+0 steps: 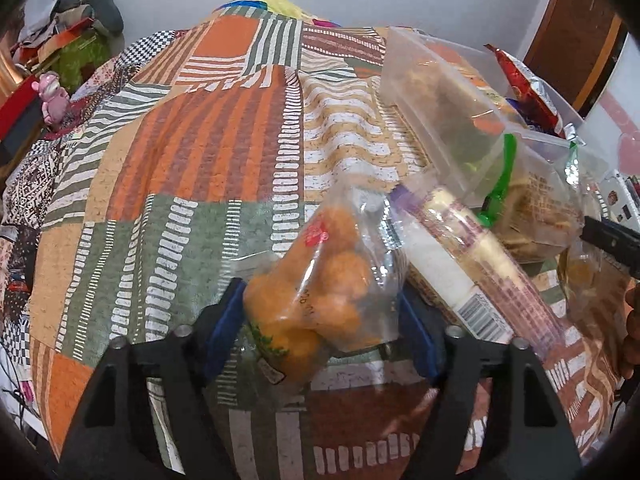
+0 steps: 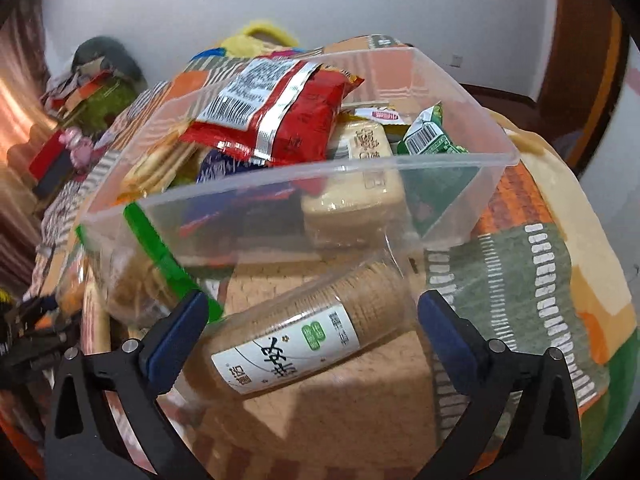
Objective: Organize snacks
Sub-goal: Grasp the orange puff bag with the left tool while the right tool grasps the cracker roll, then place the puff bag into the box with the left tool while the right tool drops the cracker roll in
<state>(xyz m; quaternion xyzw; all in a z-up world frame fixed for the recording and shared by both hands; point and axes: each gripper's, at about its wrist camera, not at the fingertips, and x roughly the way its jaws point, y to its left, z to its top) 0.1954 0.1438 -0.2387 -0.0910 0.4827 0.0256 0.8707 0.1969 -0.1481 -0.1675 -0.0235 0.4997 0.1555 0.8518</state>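
Bag of orange snacks [image 1: 316,292] – light, soft, slippery film, crushable contents – lies on the quilt [image 1: 180,168] between the spread fingers of the left gripper [image 1: 320,320]; take hold at mid-body. Right gripper [image 2: 312,332] stands wide around a cracker sleeve [image 2: 304,336] before the clear bin [image 2: 280,184].
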